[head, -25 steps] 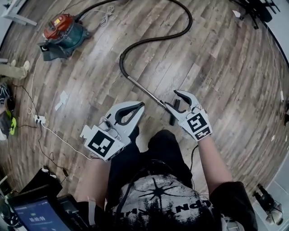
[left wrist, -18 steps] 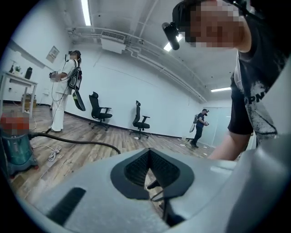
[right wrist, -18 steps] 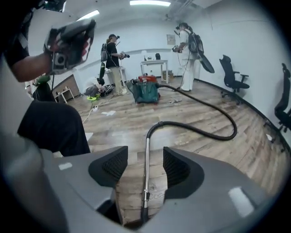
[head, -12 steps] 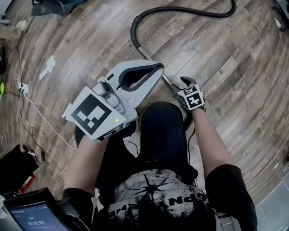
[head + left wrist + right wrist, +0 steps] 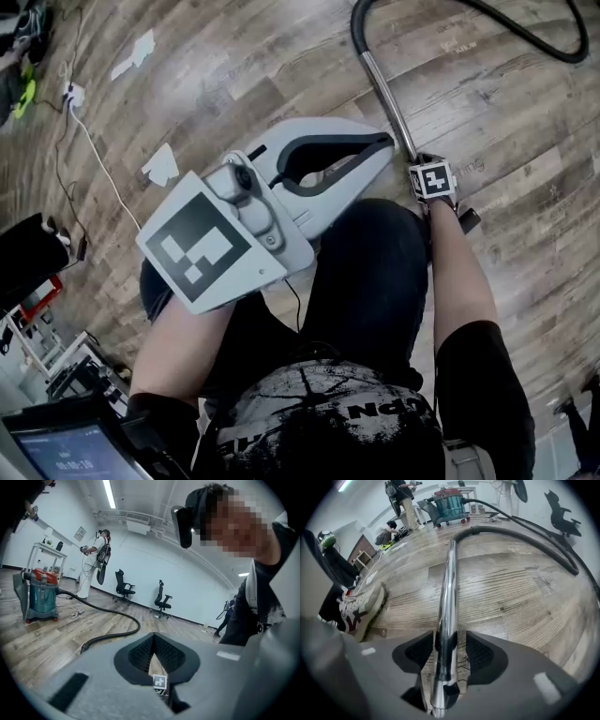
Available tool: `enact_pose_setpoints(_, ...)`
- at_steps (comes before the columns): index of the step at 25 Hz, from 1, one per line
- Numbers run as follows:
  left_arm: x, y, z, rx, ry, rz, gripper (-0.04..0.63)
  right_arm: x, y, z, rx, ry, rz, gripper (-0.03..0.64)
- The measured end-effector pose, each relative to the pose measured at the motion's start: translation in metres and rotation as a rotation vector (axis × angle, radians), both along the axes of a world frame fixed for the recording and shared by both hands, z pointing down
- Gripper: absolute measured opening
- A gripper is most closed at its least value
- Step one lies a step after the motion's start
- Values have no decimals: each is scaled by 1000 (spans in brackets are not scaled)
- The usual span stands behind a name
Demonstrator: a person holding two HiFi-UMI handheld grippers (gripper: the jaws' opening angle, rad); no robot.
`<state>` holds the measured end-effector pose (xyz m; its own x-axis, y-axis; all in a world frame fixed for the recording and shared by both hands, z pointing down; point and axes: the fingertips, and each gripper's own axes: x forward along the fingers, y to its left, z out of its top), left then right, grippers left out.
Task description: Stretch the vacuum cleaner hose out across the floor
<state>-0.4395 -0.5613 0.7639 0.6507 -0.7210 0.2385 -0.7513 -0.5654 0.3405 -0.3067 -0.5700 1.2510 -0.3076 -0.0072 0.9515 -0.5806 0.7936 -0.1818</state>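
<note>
The vacuum's chrome tube [image 5: 384,94] lies on the wood floor and joins the black hose [image 5: 525,33], which curves off the top of the head view. My right gripper [image 5: 419,161] points down over the tube's near end. In the right gripper view the tube [image 5: 449,597] runs between the pads of the right gripper [image 5: 449,654]; the jaws have just been closing, but a gap shows on the right side. The hose [image 5: 525,534] leads back to the teal vacuum [image 5: 450,501]. My left gripper [image 5: 386,152] hangs shut and empty above my knee, shown as the left gripper [image 5: 154,656] facing the vacuum [image 5: 41,592].
My shoe [image 5: 361,606] stands just left of the tube. The black floor nozzle [image 5: 467,220] lies by my right forearm. A white power strip [image 5: 70,94] with its cable and paper scraps [image 5: 161,164] lie to the left. Office chairs [image 5: 123,585] and a standing person [image 5: 96,559] are far off.
I have bent down toward the floor. The right gripper dropped from above the tube's end to straddle it. The left gripper came lower too and still stays shut.
</note>
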Motion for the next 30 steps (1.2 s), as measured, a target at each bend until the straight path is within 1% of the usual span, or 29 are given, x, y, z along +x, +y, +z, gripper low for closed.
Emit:
enact_pose_setpoints(2, -3, 1, 0, 3, -7, -14, 0, 0, 3, 6, -12, 26, -40, 209)
enact_pose_setpoints(4, -8, 6, 1, 5, -22, -28, 0, -1, 9, 11, -25, 40, -42, 186)
enact_pose_setpoints(5, -11, 8, 3, 3, -30, -37, 0, -1, 10, 13, -23, 42, -32, 186)
enact_pose_setpoints(8, -17, 10, 10, -7, -39, -66, 0, -1, 11, 16, 8, 47, -15, 184)
enact_pose_setpoints(11, -22, 8, 4, -7, -15, -84, 0, -3, 11, 9, 48, 43, -18, 183)
enact_pose_setpoints(14, -22, 12, 0, -6, -22, -72, 0, -1, 14, 4, 70, 60, -17, 183)
enact_pose_setpoints(18, -26, 18, 13, -35, -64, -68, 0, -7, 13, 5, 47, 73, -4, 178)
enact_pose_setpoints(21, -28, 17, 23, -58, -95, -71, 0, 5, 10, 5, 22, 135, 4, 176)
enact_pose_setpoints(23, -31, 19, 29, -87, -87, -80, 0, 0, 11, 2, -2, 102, -2, 176)
enact_pose_setpoints(26, -39, 22, 40, -120, -94, -77, 0, -12, 9, -11, -1, 59, -30, 176)
enact_pose_setpoints(30, -24, 21, 56, -139, -114, -24, 0, 7, 1, -29, 0, 88, -62, 176)
